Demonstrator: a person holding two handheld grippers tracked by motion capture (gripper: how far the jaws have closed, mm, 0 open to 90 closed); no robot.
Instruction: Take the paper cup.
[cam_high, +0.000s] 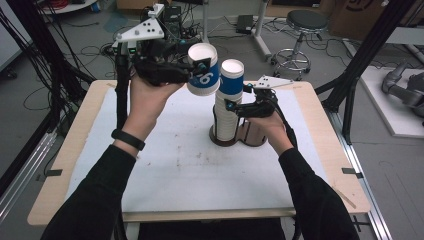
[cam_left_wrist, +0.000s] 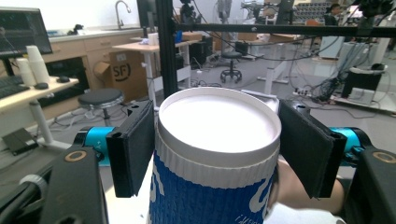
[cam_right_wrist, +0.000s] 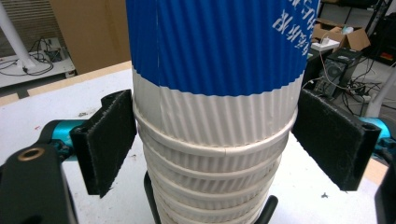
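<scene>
A blue and white ribbed paper cup (cam_high: 205, 80) hangs tilted in the air above the table's far side, just left of the stack's top. My left gripper (cam_high: 200, 64) is shut on it, and in the left gripper view both pads (cam_left_wrist: 133, 149) press the cup (cam_left_wrist: 215, 196) just under its white upper end. A tall stack of the same cups (cam_high: 227, 122) stands on a dark round holder (cam_high: 252, 137). My right gripper (cam_high: 235, 106) comes from the right and is shut on the stack at mid height. The right gripper view shows its pads (cam_right_wrist: 109, 140) against the stack's (cam_right_wrist: 215, 56) white rims.
A white mat (cam_high: 185, 160) covers the wooden table (cam_high: 320, 165). Black frame posts (cam_high: 357, 70) rise at the table's right and left. A round stool (cam_high: 305, 22) and cables lie on the floor beyond the far edge.
</scene>
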